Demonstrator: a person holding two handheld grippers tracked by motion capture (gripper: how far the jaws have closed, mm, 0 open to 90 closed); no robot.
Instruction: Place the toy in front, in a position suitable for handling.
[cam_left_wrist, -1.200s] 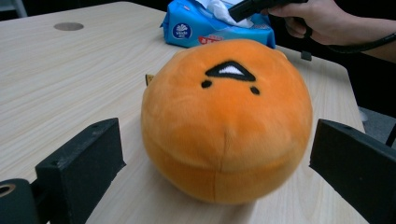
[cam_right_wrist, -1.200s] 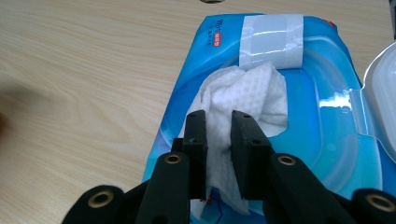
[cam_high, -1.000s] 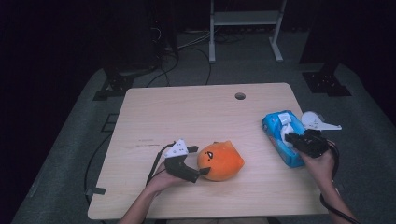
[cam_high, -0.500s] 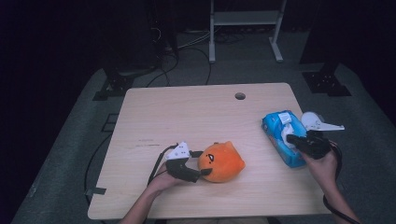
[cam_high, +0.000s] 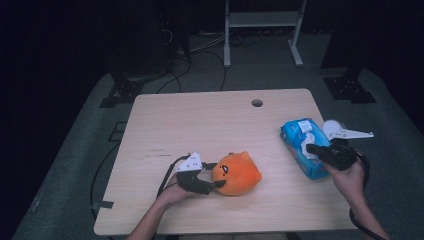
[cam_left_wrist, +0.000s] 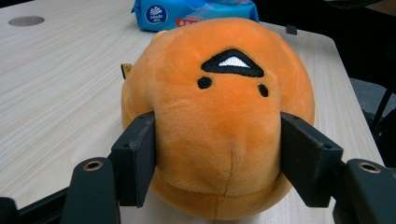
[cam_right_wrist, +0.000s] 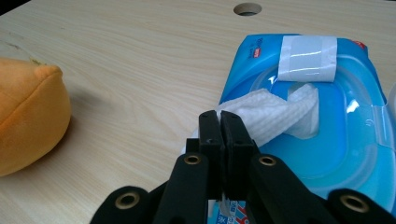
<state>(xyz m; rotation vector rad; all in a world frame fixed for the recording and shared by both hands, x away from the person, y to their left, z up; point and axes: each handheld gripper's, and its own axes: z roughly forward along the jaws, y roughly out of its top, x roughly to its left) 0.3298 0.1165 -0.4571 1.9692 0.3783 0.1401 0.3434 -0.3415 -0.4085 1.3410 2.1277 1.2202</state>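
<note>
Left gripper view: my left fingers (cam_left_wrist: 217, 161), having just closed in, pinch the round orange plush (cam_left_wrist: 219, 112) facing me; right fingers (cam_right_wrist: 223, 135) pinch a white wipe (cam_right_wrist: 271, 112) trailing back to its blue pack (cam_right_wrist: 327, 154).

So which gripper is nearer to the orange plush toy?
Left. The left gripper squeezes the orange plush toy between its jaws; the right gripper is far off, pinching a wipe at the blue pack.

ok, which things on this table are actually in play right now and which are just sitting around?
In play:
- orange plush toy, squeezed by the left gripper, whose jaws have just been closing on it
- white wipe, pinched by the right gripper
- blue wipes pack, flap open

Lying about:
- cable hole in the table
- white stand on the floor behind
</note>
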